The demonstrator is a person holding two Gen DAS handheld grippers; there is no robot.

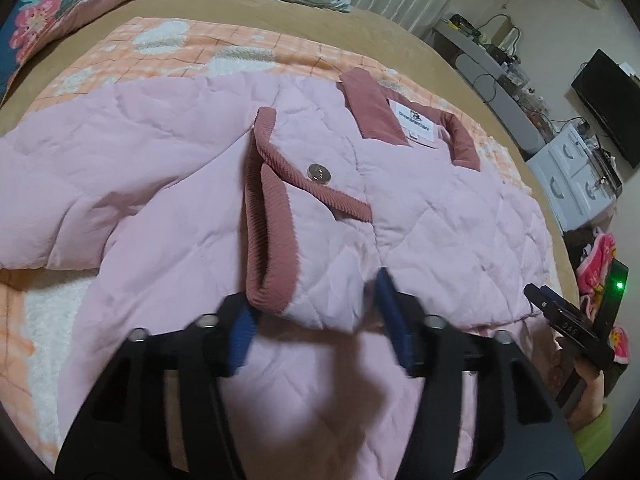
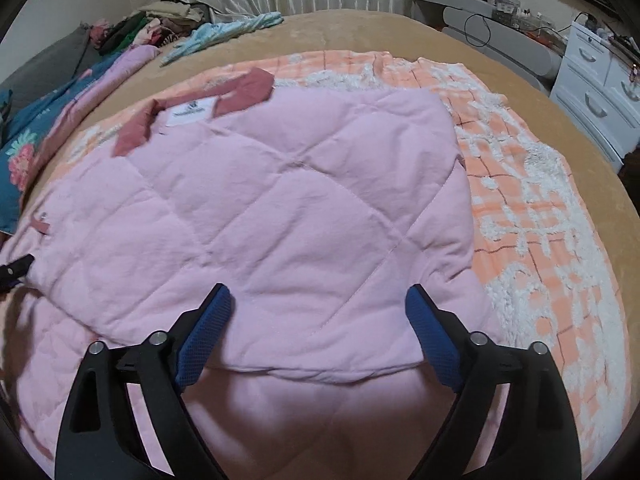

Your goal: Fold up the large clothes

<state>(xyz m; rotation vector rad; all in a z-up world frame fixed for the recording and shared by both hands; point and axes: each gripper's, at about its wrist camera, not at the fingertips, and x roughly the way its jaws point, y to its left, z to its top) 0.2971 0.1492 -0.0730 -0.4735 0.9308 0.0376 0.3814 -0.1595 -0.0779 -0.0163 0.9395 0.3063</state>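
left gripper wide over jacket cuff; right gripper wide, jacket panel between fingers.

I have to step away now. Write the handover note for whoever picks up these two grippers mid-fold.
Left gripper: open, holding nothing, fingers either side of the cuff of a sleeve folded across the jacket.
Right gripper: open, holding nothing, above the near edge of the folded-over side panel.
Pink quilted jacket: lies on the orange checked blanket on the bed, collar at the far end, label showing.
Done, as it looks: right side folded inward, one sleeve laid over the front.
Left: the left side still spreads out wide; fold it in, then probably fold hem toward collar.
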